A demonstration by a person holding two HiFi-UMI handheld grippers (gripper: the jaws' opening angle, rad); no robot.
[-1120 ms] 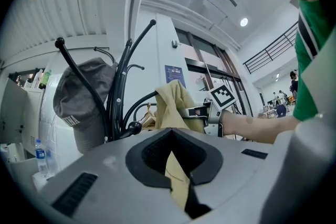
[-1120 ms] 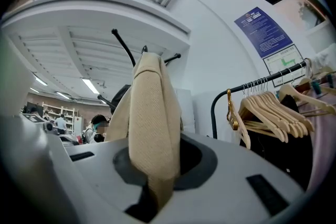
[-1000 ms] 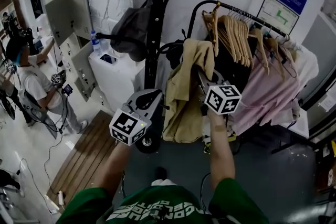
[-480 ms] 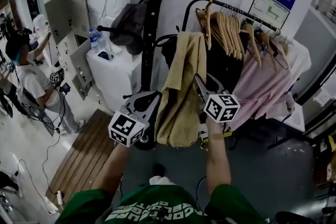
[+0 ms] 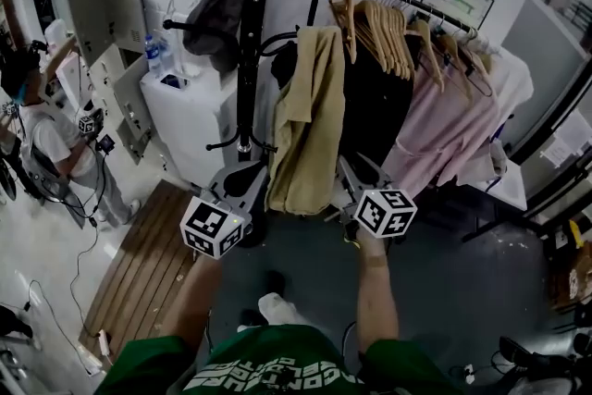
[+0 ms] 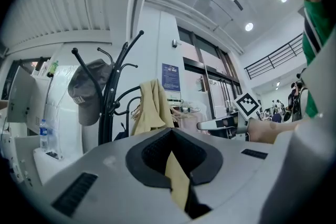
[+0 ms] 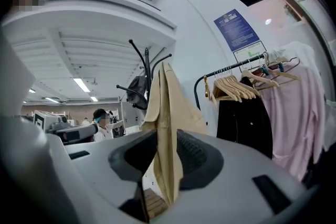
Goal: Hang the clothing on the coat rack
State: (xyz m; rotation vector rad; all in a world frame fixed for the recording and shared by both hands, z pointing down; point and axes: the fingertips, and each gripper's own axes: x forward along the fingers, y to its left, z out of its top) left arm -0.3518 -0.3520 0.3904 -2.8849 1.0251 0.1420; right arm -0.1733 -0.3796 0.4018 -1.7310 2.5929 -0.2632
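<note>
A tan garment [image 5: 305, 125] hangs full length from an arm of the black coat rack [image 5: 248, 42]. My right gripper [image 5: 350, 176] is just below and to the right of its hem. Its jaws are closing from wide, and the cloth [image 7: 168, 113] only shows through the gap ahead, not pressed by the pads. My left gripper [image 5: 242, 178] is held low near the rack's pole, left of the hem. It is open, and the garment [image 6: 152, 107] and rack [image 6: 107, 113] stand beyond it. Nothing is gripped by either one.
A grey cap [image 5: 215, 14] hangs on the rack's left arms. Right of the rack is a clothes rail with wooden hangers [image 5: 388, 23], a black garment [image 5: 370, 116] and pink ones [image 5: 453, 125]. A white cabinet [image 5: 185, 106] stands behind; a person [image 5: 46, 134] is at far left beside wooden slats [image 5: 148, 264].
The right gripper was up at the bunched garment and has let go of it. Both grippers have drawn back and down, and the garment now hangs straight.
</note>
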